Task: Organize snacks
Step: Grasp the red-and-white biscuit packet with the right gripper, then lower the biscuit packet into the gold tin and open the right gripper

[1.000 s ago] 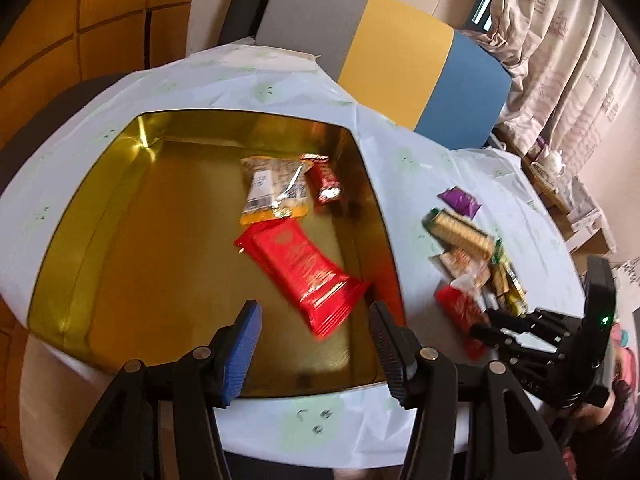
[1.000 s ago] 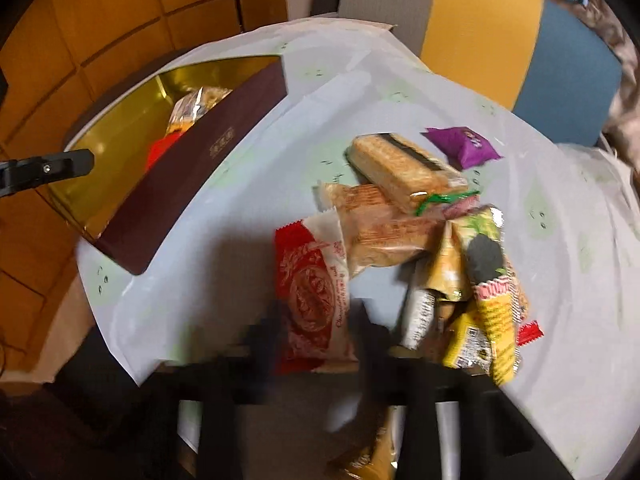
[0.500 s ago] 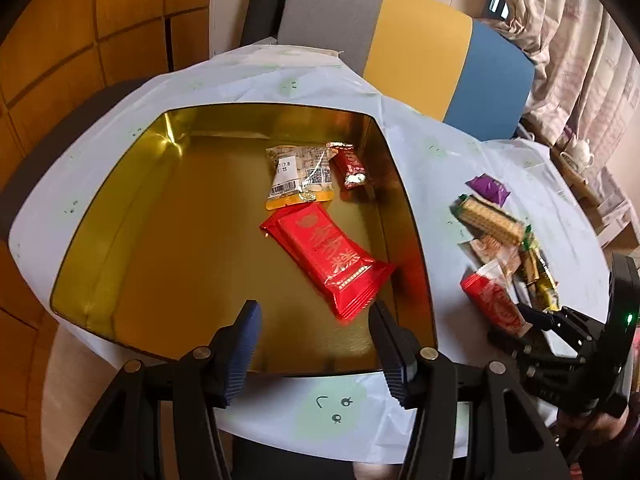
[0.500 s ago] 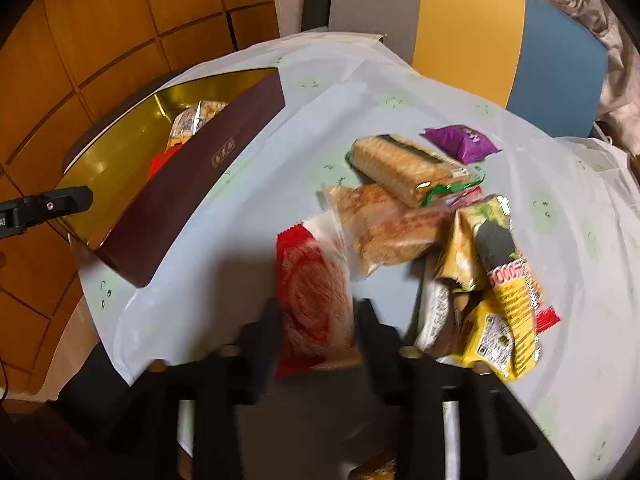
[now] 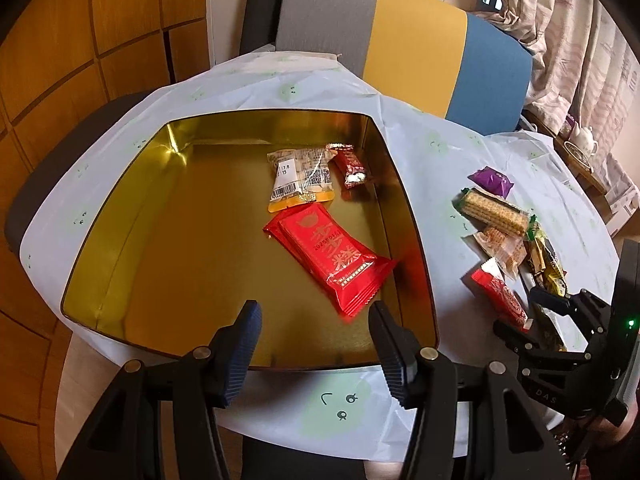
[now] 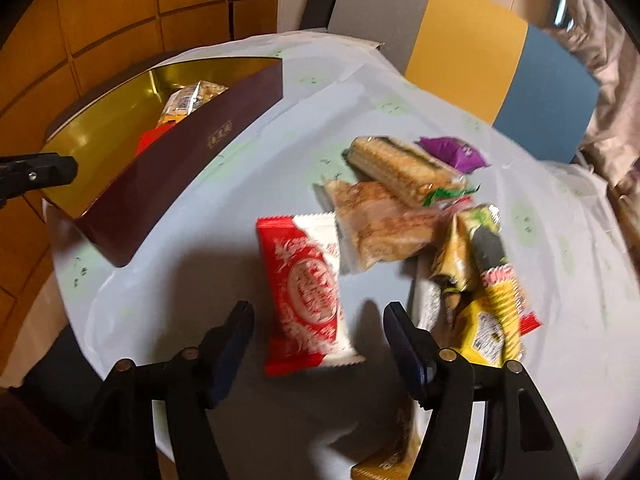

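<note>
A gold-lined box (image 5: 120, 248) with a dark red outer wall (image 6: 180, 172) sits on the white-covered table. It holds a big red packet (image 5: 332, 256), a clear packet with an orange base (image 5: 298, 180) and a small red packet (image 5: 351, 165). My left gripper (image 5: 314, 334) is open and empty over the box's near edge. My right gripper (image 6: 318, 338) is open, its fingers on either side of a red and white packet (image 6: 308, 288) that lies on the table. This packet also shows in the left wrist view (image 5: 502, 294).
A pile of loose snacks lies right of the box: a wafer pack (image 6: 404, 168), a purple packet (image 6: 454, 152), a tan cracker packet (image 6: 380, 224) and yellow packets (image 6: 488, 312). A grey, yellow and blue chair (image 5: 420, 48) stands behind the table. Curtains (image 5: 580, 40) hang at the far right.
My left gripper has drawn back from the box, still open and empty. My right gripper has opened wider around the red and white packet.
</note>
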`<state>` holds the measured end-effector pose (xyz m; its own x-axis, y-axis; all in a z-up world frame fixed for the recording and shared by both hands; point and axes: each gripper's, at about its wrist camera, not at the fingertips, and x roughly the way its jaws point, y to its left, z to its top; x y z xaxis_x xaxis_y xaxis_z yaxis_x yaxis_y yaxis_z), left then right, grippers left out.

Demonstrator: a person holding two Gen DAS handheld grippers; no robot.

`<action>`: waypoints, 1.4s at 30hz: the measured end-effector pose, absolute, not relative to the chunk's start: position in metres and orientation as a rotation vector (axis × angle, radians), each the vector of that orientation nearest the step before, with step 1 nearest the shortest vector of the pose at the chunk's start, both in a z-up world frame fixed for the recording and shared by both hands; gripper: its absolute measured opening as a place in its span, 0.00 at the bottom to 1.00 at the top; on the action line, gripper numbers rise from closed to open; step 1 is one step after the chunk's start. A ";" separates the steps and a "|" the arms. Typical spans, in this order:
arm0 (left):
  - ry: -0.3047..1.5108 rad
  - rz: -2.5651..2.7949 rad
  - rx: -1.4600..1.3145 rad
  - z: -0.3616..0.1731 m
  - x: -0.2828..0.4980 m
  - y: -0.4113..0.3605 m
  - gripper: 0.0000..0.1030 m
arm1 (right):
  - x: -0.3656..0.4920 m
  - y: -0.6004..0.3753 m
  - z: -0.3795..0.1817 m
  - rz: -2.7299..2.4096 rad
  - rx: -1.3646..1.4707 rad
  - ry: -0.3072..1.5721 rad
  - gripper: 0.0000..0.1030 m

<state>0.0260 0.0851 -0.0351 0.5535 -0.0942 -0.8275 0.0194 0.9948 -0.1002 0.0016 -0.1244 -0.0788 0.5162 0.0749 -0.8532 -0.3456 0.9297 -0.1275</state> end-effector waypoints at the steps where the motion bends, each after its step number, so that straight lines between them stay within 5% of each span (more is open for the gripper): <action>1: 0.981 -0.067 -0.081 -0.035 0.026 0.085 0.55 | 0.001 -0.122 -0.078 0.254 -0.305 0.991 0.66; 2: 0.980 -0.065 -0.079 -0.035 0.026 0.086 0.55 | 0.002 -0.121 -0.077 0.258 -0.309 0.988 0.65; 6: 0.980 -0.062 -0.090 -0.036 0.026 0.090 0.55 | 0.001 -0.114 -0.081 0.273 -0.339 0.999 0.35; 22: 0.995 -0.037 -0.247 -0.041 0.028 0.126 0.55 | -0.006 -0.106 -0.084 0.257 -0.356 0.984 0.34; 34: 0.939 0.007 -0.251 -0.035 0.027 0.145 0.55 | 0.005 -0.145 -0.070 0.303 0.062 1.051 0.28; 42: 0.915 0.012 -0.251 -0.030 0.027 0.148 0.59 | 0.005 -0.117 -0.029 0.388 0.045 0.965 0.29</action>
